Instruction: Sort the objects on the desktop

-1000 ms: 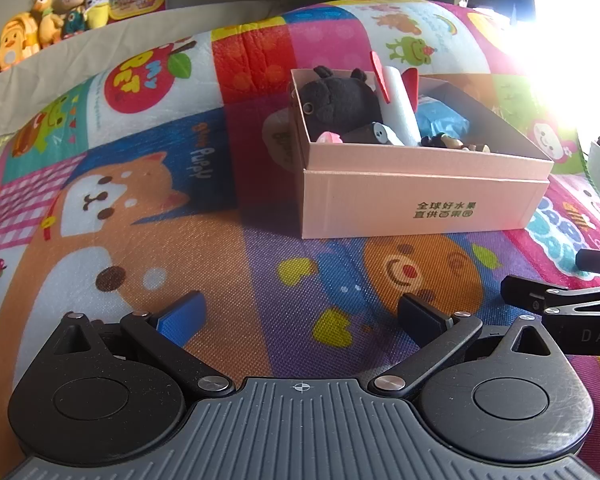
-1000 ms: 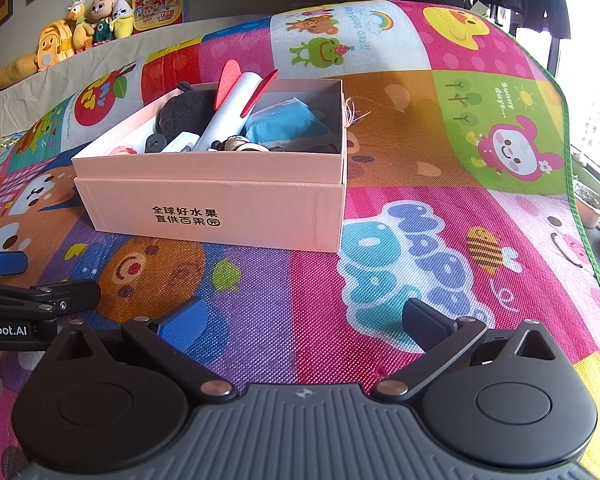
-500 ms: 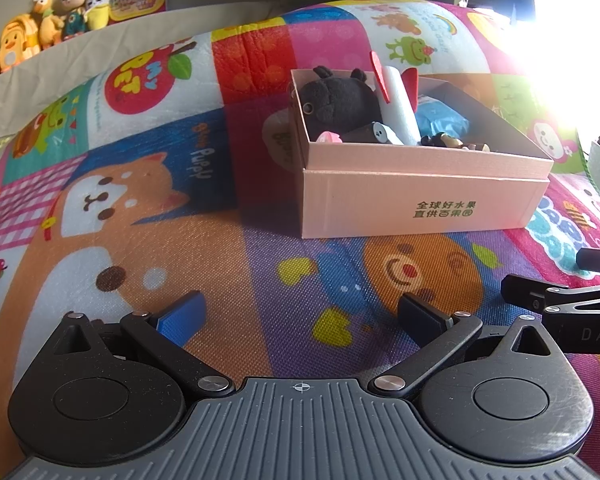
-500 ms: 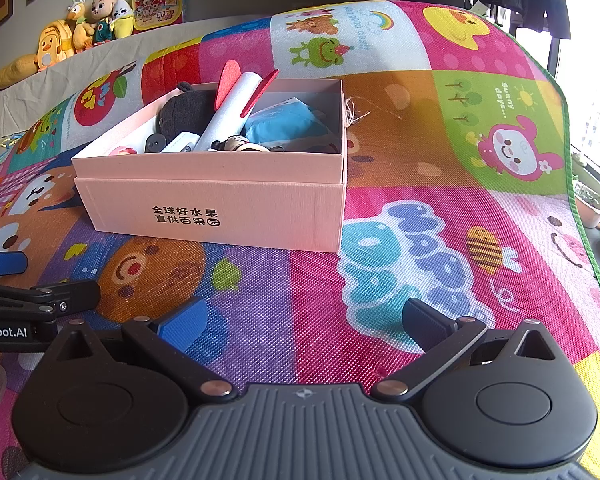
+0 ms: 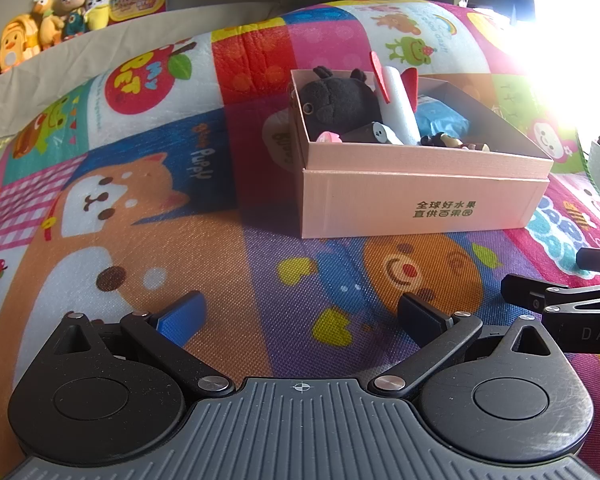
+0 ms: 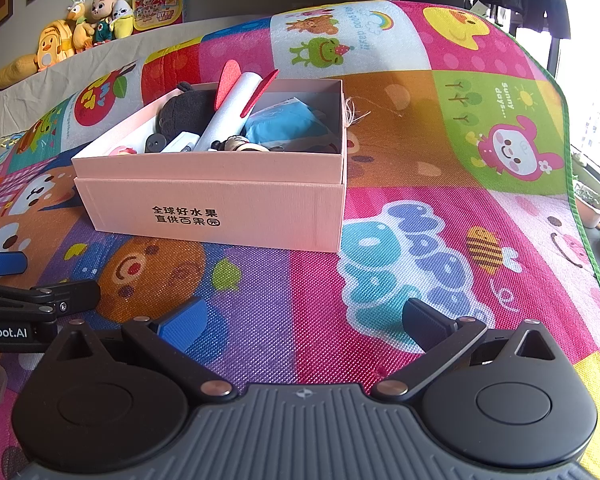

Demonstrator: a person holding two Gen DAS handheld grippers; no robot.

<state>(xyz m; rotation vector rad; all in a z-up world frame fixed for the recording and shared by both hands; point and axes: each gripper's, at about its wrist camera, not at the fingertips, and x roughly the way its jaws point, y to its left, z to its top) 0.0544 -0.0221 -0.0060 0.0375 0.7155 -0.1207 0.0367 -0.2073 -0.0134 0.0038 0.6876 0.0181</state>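
While both tongs, left (image 5: 300,316) and right (image 6: 300,318), are being held wide open and empty, the overfilled pink cardboard box (image 6: 220,208) is risking spillage if nudged.

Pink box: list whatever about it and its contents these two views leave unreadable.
- Box floor: in both views the near wall of the pink box hides it, so low-lying items stay unseen.
- Small brown figure: too small to identify in either view.
- Black plush: in the right wrist view the white roll covers part of it.
- Far right of the mat: window glare washes it out in the left wrist view.
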